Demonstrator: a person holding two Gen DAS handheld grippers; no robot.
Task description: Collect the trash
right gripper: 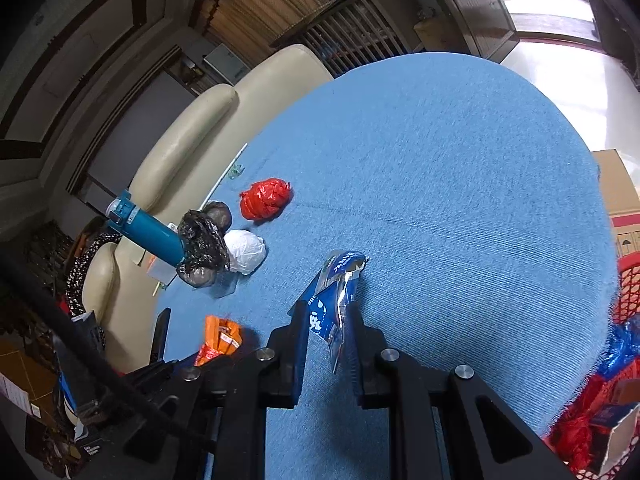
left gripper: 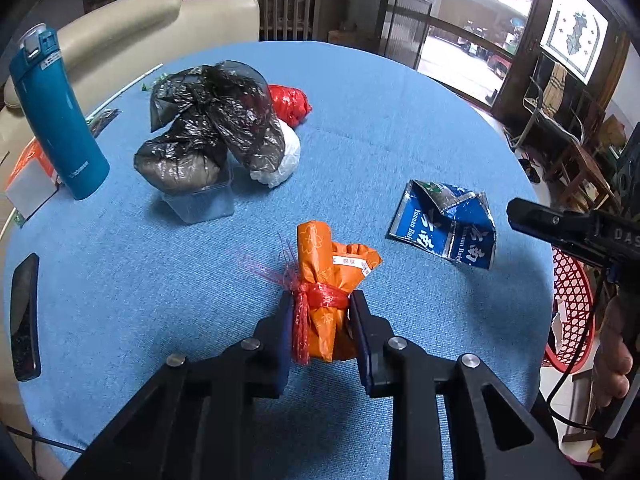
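My left gripper (left gripper: 320, 300) is shut on an orange wrapper bundle (left gripper: 326, 276) tied with red string, resting on the blue table (left gripper: 380, 120). The bundle also shows in the right wrist view (right gripper: 220, 338). My right gripper (right gripper: 326, 314) has its fingers on either side of a crumpled blue foil packet (right gripper: 334, 292), gripping it; the packet lies at the right in the left wrist view (left gripper: 444, 222). Other trash lies farther back: black plastic bags (left gripper: 208, 124) over a clear tub, a red bag (left gripper: 290, 104) and a white bag (left gripper: 286, 160).
A teal flask (left gripper: 56, 116) stands at the left, with an orange-white box (left gripper: 28, 176) behind it. A dark phone (left gripper: 25, 316) lies near the left edge. A red mesh basket (right gripper: 596, 416) with trash sits beside the table at the right. A cream sofa (left gripper: 132, 28) lies beyond.
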